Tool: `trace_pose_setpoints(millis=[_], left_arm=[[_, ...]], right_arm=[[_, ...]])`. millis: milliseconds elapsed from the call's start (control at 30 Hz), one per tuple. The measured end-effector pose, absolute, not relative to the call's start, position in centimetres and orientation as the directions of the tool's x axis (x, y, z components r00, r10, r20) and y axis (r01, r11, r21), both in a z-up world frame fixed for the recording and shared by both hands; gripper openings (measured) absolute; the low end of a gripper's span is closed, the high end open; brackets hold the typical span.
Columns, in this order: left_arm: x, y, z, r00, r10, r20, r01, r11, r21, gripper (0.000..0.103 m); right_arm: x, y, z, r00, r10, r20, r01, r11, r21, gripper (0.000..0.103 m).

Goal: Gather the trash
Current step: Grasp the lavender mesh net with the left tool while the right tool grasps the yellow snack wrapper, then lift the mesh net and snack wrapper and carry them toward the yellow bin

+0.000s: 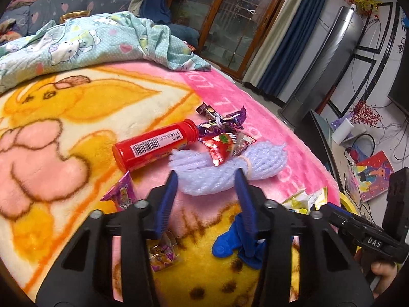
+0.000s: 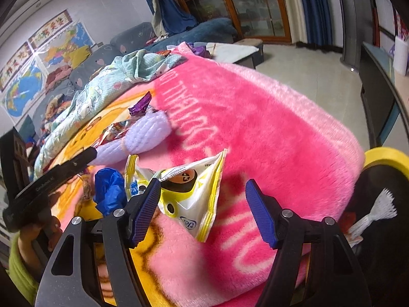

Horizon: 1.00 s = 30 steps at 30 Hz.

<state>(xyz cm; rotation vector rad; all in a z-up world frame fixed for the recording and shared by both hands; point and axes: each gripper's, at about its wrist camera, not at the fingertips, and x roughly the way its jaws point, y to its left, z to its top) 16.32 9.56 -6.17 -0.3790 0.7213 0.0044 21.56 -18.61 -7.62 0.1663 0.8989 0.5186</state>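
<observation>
- Red tube (image 1: 156, 146), far left on the blanket (image 1: 76, 117): it lies on its side, touching the lavender foam net (image 1: 225, 171). It can roll if the net is pulled.
- Left gripper (image 1: 207, 179): fingers apart, nothing between, tips at the near edge of the net. Wrappers (image 1: 225, 143) lie partly on the net, so a grab may take both or drop one. Soft blanket pile may get pinched w/ it.
- Blue crumpled piece (image 1: 226, 243): partly hidden under the left gripper, easy to miss.
- Right gripper (image 2: 203, 194): fingers wide apart, empty, the yellow-white packet (image 2: 189, 186) just at its left finger. The packet is thin and off-centre, so it may slip out on closing.
- Yellow-rimmed bin (image 2: 388, 154), far right: its rim is just beside the blanket edge; a bad drop falls outside.
</observation>
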Motion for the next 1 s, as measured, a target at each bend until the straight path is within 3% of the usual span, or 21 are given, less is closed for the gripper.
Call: trace_pose_setpoints(millis=[100,167,267,633,733,1000], left_arm=[[16.2,9.3,-6.1,0.752,-0.137,-0.644,-0.117,0.935,-0.335,0.024],[16.3,9.2,-6.2,0.748,-0.147,-0.648,-0.108,0.935,-0.337,0.021],[16.0,8.9,-6.2,0.744,-0.164,-0.648,-0.094,0.935,-0.343,0.017],[14.3,8.8,-3.8,0.772,-0.227,-0.593,-0.042,0.914,-0.404,0.012],[13.9,9.0,-3.1,0.773,-0.292,-0.563,-0.021,0.875,-0.484,0.012],[12.7,7.8,-0.6,0.797,-0.317,-0.515,0.034,0.874,-0.485,0.012]], right_arm=[[21.7,-18.5,-7.8,0.484,0.538,-0.690,-0.368,0.841,0.398,0.044],[21.3,-18.4,-7.6,0.485,0.546,-0.683,-0.385,0.835,0.393,0.039],[21.1,-18.5,-7.1,0.500,0.532,-0.683,-0.390,0.843,0.371,0.013],[20.6,-19.2,-5.2,0.558,0.501,-0.661,-0.402,0.861,0.312,0.009],[20.6,-19.8,-4.5,0.579,0.492,-0.650,-0.392,0.867,0.307,0.009],[20.7,-21.8,-2.7,0.633,0.464,-0.619,-0.352,0.885,0.304,0.008]])
